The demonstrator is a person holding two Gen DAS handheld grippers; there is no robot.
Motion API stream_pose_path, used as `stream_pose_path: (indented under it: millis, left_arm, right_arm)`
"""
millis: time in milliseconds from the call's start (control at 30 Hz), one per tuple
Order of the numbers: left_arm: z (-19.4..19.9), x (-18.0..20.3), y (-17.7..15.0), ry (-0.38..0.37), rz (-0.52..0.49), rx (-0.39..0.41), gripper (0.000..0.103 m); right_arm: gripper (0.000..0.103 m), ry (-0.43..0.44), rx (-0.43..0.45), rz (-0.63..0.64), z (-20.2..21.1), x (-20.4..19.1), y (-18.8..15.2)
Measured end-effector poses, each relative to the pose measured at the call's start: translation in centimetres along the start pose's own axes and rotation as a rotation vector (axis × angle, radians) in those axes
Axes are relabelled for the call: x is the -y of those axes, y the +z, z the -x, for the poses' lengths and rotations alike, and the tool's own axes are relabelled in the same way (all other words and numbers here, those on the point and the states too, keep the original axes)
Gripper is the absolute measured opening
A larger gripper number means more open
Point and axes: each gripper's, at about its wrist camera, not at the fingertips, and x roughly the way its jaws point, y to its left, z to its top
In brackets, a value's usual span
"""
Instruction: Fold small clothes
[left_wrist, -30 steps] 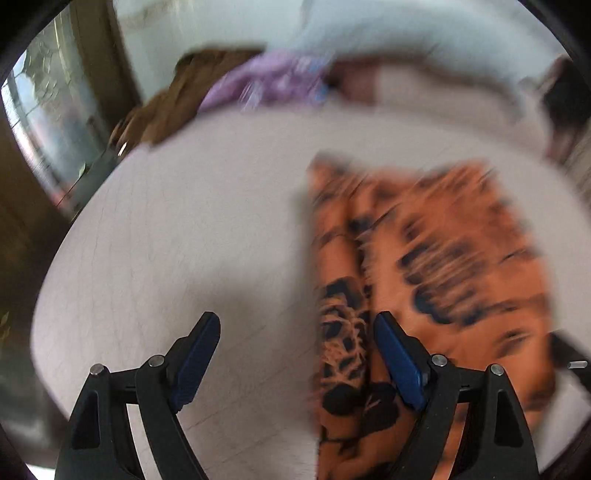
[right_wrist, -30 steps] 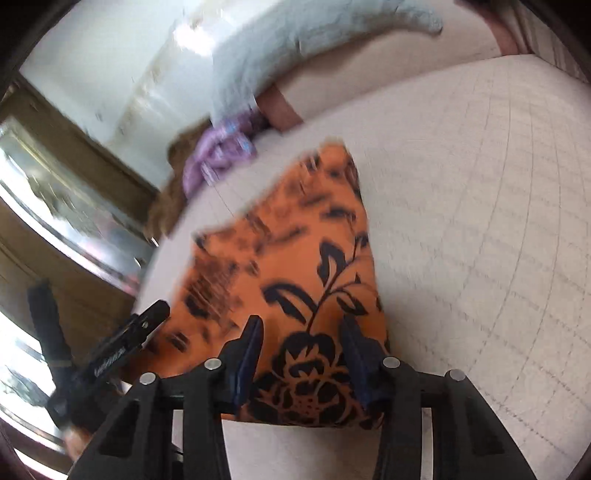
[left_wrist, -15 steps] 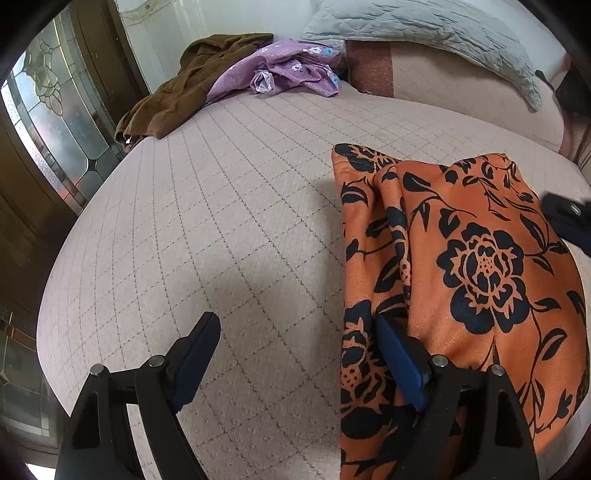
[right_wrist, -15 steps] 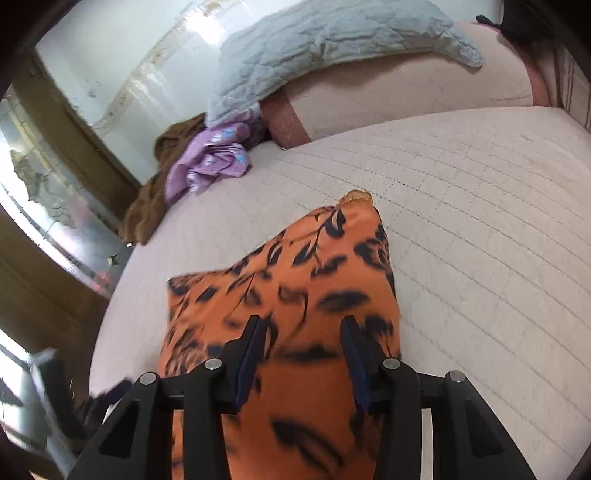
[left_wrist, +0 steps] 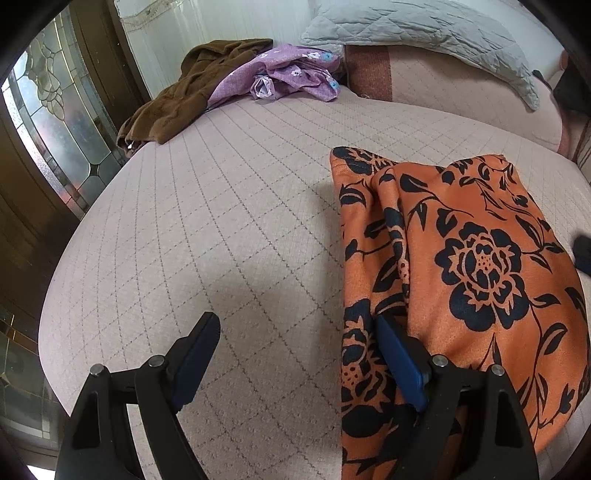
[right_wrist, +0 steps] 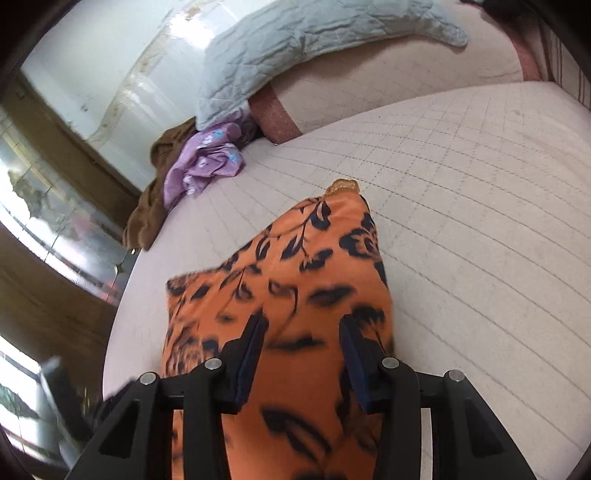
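Note:
An orange garment with a black flower print (left_wrist: 461,266) lies folded on the pink quilted bed (left_wrist: 221,229). It also shows in the right wrist view (right_wrist: 295,295). My left gripper (left_wrist: 299,350) is open at the garment's left edge; its right finger (left_wrist: 399,365) rests against the cloth, its left finger (left_wrist: 195,350) is over bare bed. My right gripper (right_wrist: 303,350) is open just above the near part of the garment, holding nothing.
A brown garment (left_wrist: 184,96) and a purple floral garment (left_wrist: 284,74) lie heaped at the bed's far left. A grey quilted pillow (left_wrist: 424,33) lies on the headboard cushion. A wooden glass door (left_wrist: 48,122) stands to the left. Bare bed (right_wrist: 480,240) extends to the garment's right.
The right gripper has drawn back over the garment toward its near end. The left gripper has settled at the garment's left edge and the view has steadied.

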Motion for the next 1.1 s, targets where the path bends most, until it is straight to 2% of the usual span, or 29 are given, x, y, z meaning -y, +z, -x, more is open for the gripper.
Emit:
stream_pose_path:
  millis: [133, 233, 400, 733, 833, 1100]
  left_arm:
    - [0.2, 0.1, -0.2, 0.003, 0.004, 0.003, 0.087]
    - [0.3, 0.1, -0.4, 0.000, 0.004, 0.004, 0.087]
    - [0.7, -0.1, -0.5, 0.000, 0.007, 0.015, 0.087]
    - [5.4, -0.4, -1.5, 0.010, 0.010, 0.168, 0.087]
    - [6.5, -0.6, -1.7, 0.015, 0.021, 0.198, 0.087]
    - [9.5, -1.5, -2.0, 0.000, 0.044, 0.249, 0.087]
  right_arm:
    - [0.048, 0.003, -0.009, 0.033, 1.8, 0.1, -2.9]
    - [0.049, -0.026, -0.022, 0.067, 1.5, 0.2, -4.7]
    - [0.049, -0.042, -0.022, 0.084, 1.8, -0.1, -4.7]
    - [0.049, -0.048, 0.045, 0.179, 7.0, -2.3, -6.3]
    - [0.055, -0.054, 0.066, 0.187, 8.4, -2.6, -7.1]
    - [0.056, -0.061, 0.095, 0.191, 11.1, -2.7, -8.4]
